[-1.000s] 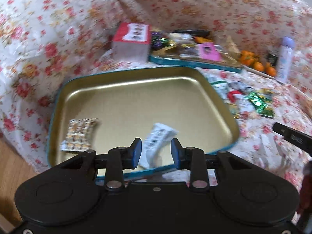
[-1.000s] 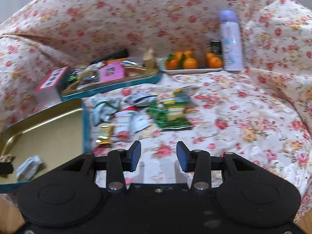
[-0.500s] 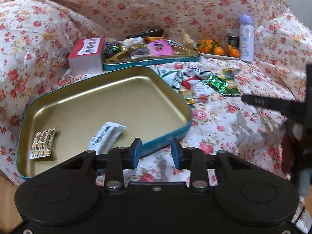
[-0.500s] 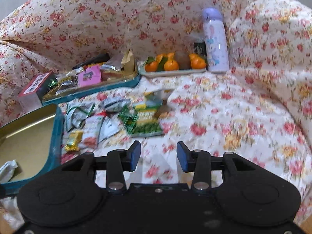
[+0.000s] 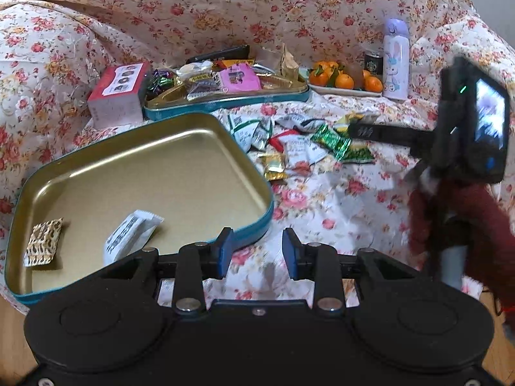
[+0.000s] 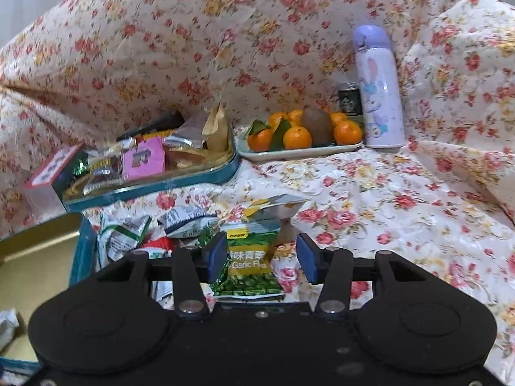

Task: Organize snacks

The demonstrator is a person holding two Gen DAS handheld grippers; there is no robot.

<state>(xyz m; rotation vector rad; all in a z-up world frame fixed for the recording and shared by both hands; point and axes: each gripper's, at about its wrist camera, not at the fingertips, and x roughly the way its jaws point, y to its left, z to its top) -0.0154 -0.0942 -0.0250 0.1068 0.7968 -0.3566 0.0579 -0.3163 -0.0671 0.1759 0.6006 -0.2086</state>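
presently the right gripper [image 6: 260, 258] is spread apart with nothing between its blue pads, positioned over the green garlic pea packet [image 6: 249, 265], which lies flat on the floral cloth [image 6: 402, 199]; contact between pads and packet cannot be confirmed. the left gripper [image 5: 257, 251] is likewise released and empty, positioned above the cloth just beside the near right edge of the gold tin tray [image 5: 154, 173].

tray contents: a white wrapped snack [image 5: 130, 236] near the front wall and a leopard-print packet [image 5: 43, 241] at the left corner, well apart from each other.

loose snacks: a scattered group of wrappers [image 5: 289, 141] lies on the cloth to the right of the tray, including white-and-green sachets, a gold wrapped piece and green foil packs. the green garlic pea packet sits at the right edge of this group.

background items: a second teal tin [image 6: 151, 173] filled with mixed snacks stands behind the tray, with a red-and-white box [image 5: 117, 91] at its left. a plate of oranges [image 6: 302, 135], a dark can [image 6: 349, 98] and a lavender rabbit-print bottle [image 6: 379, 90] stand upright against the rear of the cloth.
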